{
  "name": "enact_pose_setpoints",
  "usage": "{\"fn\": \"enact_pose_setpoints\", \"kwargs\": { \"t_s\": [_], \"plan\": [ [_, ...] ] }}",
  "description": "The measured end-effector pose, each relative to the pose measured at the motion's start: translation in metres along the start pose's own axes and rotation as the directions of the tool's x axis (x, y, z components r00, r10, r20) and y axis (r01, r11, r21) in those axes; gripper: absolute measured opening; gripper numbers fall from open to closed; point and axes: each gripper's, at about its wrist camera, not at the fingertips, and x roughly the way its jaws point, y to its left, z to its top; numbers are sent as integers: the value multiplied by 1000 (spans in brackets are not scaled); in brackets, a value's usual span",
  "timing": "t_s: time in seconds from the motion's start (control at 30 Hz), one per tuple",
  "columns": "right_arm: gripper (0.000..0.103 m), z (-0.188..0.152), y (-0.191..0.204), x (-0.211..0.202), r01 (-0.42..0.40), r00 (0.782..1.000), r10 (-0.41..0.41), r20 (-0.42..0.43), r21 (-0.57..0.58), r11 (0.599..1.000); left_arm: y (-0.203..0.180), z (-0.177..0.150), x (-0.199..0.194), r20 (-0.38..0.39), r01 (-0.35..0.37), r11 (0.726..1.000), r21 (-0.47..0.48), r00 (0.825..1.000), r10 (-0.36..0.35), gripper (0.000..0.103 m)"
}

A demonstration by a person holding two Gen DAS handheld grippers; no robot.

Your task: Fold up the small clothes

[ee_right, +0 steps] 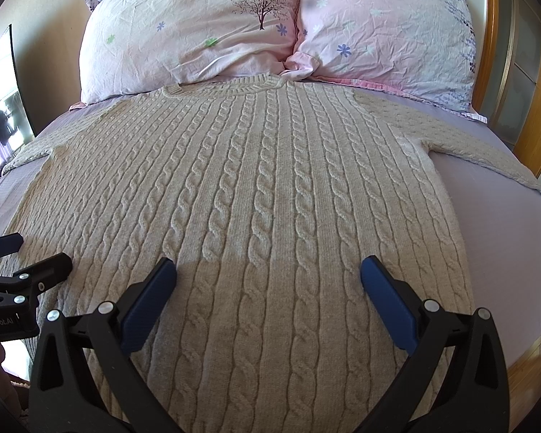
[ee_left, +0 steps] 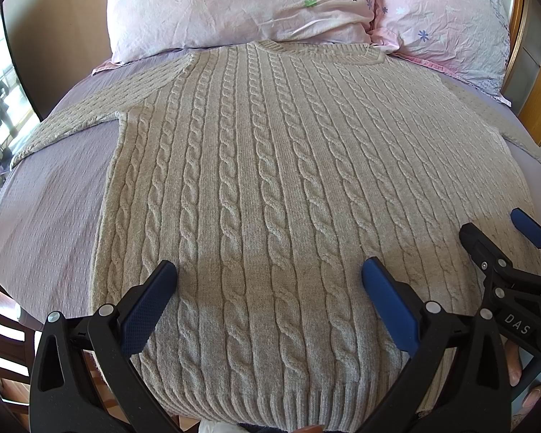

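Bed (ee_left: 47, 195) w/ lilac sheet, two pillows (ee_right: 198, 36) at far end. Sweater (ee_left: 270, 180) lies flat, long axis near–far, collar far, hem near, sleeves out left & right. Left gripper (ee_left: 269, 274) and right gripper (ee_right: 268, 274) both hover over hem area, fingers apart, holding nothing; each nearer its own sleeve.

The sweater (ee_left: 270, 198) is thick, matt cable-knit wool. The bedsheet (ee_left: 47, 216) is finely textured cloth, the pillows (ee_right: 198, 36) crinkled cotton, the headboard (ee_right: 494, 36) glossy wood.
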Motion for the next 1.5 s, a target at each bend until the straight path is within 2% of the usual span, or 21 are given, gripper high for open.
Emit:
{"fn": "enact_pose_setpoints", "kwargs": {
  "t_s": [0.7,0.77,0.83,0.87,0.93,1.0,1.07,1.1,1.13,1.17,1.2,1.27,1.33,1.47,1.5],
  "plan": [
    [101,3,1,-3,-10,1000,10,-15,-17,1000,-1,3,3,-11,-1,1000,6,1000,1,102],
    [101,1,0,-3,-31,999,30,-12,-33,999,-1,3,3,7,-1,1000,8,1000,1,102],
    [101,6,-8,-3,-104,994,102,-35,-71,992,-2,3,3,21,-2,1000,13,1000,2,102],
    [101,13,-23,-6,-156,987,153,-47,-51,986,-1,5,2,20,1,1000,20,1000,-1,102],
    [101,30,-71,-19,-192,981,191,26,96,977,2,6,0,7,35,999,27,999,-35,102],
    [101,46,-138,-31,-198,978,166,130,290,936,16,14,-5,34,127,992,-6,991,-127,102],
    [100,57,-216,-36,-179,977,90,195,506,844,37,26,-11,111,211,976,-57,973,-204,102],
    [87,60,-251,-35,-159,979,48,199,592,790,49,32,-15,166,243,966,-87,960,-227,102],
    [79,63,-286,-31,-134,982,10,188,665,735,63,38,-18,228,277,954,-119,942,-245,102],
    [64,64,-316,-25,-101,987,-24,161,723,683,75,44,-20,277,301,943,-145,927,-253,102],
    [60,64,-344,-18,-67,990,-57,132,776,627,87,50,-21,317,314,934,-168,915,-251,102],
    [58,58,-389,-5,-49,992,-74,100,860,508,107,63,-20,362,302,932,-203,907,-215,102],
    [56,53,-419,7,-34,993,-89,79,905,425,126,74,-18,378,255,940,-225,912,-157,102],
    [55,50,-448,34,5,995,-92,30,934,356,161,87,-15,384,163,944,-286,923,-42,102],
    [47,51,-451,38,6,994,-104,33,936,351,169,88,-14,383,153,941,-301,923,-27,102]
  ]
}}
